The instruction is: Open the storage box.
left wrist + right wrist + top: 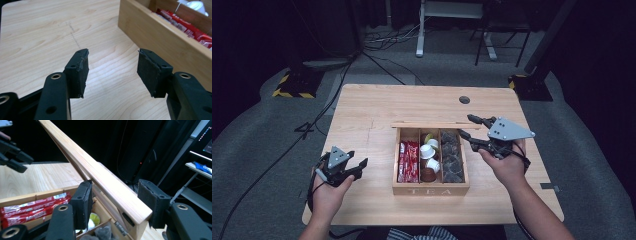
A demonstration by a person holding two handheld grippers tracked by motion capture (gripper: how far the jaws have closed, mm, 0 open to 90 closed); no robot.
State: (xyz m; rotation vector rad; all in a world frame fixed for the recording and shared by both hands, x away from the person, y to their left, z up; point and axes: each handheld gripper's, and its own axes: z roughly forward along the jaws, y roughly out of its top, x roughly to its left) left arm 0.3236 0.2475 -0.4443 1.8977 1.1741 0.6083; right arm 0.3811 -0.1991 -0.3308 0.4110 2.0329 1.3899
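Item: tea box (430, 189), wood, marked TEA, at desk (372, 107) centre. Three compartments: red packets (408, 161) at 9 o'clock, white pods (428, 150) in the middle, dark pods (451, 156) at 3 o'clock.

Lid (435, 125): hinged at the box's 12 o'clock edge, standing raised, seen edge-on in the high view.

Step in hand: lid handling; judged to be either the end of opening or the start of closing, which of the two cannot be told.

Right tool (468, 127): at the box's 2 o'clock corner, jaws wide apart and straddling the lid's end (117, 195). In the right gripper view the left pad (85, 202) sits close against the lid's underside, the right pad (152, 200) just beside its outer edge; no firm clamp evident.

Left tool (357, 167): at 9 o'clock of the box, well apart from it, jaws spread wide, holding nothing, low over bare desk (45, 37). Box wall (160, 37) ahead at its 2 o'clock.

Next move, judged: pinch the jaws on the lid's end, swing it about the hinge; the left tool could steady the box.
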